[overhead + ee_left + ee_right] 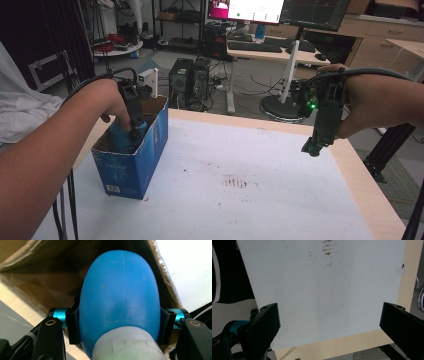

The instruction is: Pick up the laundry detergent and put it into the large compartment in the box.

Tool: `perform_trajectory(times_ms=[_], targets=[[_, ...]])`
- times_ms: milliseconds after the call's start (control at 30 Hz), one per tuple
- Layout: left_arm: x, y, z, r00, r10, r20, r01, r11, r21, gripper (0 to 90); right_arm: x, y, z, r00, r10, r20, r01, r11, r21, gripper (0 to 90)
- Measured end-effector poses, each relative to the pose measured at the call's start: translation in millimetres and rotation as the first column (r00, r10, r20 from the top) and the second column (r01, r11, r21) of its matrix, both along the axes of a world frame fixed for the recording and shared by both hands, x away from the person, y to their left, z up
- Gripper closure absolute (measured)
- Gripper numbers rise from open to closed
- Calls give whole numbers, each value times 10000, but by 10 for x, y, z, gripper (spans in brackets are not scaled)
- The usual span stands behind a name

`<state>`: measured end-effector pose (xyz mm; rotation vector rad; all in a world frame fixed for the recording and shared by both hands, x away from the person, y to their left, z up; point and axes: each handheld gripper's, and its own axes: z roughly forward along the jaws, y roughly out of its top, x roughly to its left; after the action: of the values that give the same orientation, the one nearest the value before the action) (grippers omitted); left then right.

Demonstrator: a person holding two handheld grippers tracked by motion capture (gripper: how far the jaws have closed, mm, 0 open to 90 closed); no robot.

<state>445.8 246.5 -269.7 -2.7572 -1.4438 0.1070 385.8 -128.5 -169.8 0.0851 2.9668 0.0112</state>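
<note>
Bottle (120,300) clamped betw. left hand-held gripper (120,327) jaws, in box (135,160).

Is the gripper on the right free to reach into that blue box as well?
Probably not easily. The right gripper hangs open above the table's far right side, while the left gripper occupies the narrow blue box, clamped on the blue bottle inside.

No legible text, labels or numbers anywhere.

A lab or workshop: black desktop computer towers (190,82) on the floor, wide monitors (280,11) on a desk, tangled floor cables (250,82).
</note>
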Motion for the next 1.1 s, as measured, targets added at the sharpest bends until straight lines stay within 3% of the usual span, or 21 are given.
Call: perform_trajectory(times_ms=[133,200,267,367,933,1100], targets=[[-4,6,-92,9999,-160,-34,160,9998,89,378,5,8,-17,10000,2,-2,-2,10000,-10,20],[-6,10,-134,9986,-504,-154,507,9986,153,378,5,11,-27,10000,-11,-13,11,10000,-31,20],[-6,11,-152,9972,-748,21,748,9972,12,377,8,12,-37,10000,18,-35,-18,10000,-18,20],[-1,-7,-151,9887,-1500,21,1500,9887,-29,377,12,15,-45,10000,-78,-63,77,10000,-45,20],[22,16,-154,9887,-1497,70,1497,9887,-2,372,-10,-2,-47,9999,-86,-74,87,10000,20,20],[17,21,-119,9897,-1420,174,1422,9898,-104,313,-18,-14,-46,9999,-74,-86,74,10000,-4,20]])
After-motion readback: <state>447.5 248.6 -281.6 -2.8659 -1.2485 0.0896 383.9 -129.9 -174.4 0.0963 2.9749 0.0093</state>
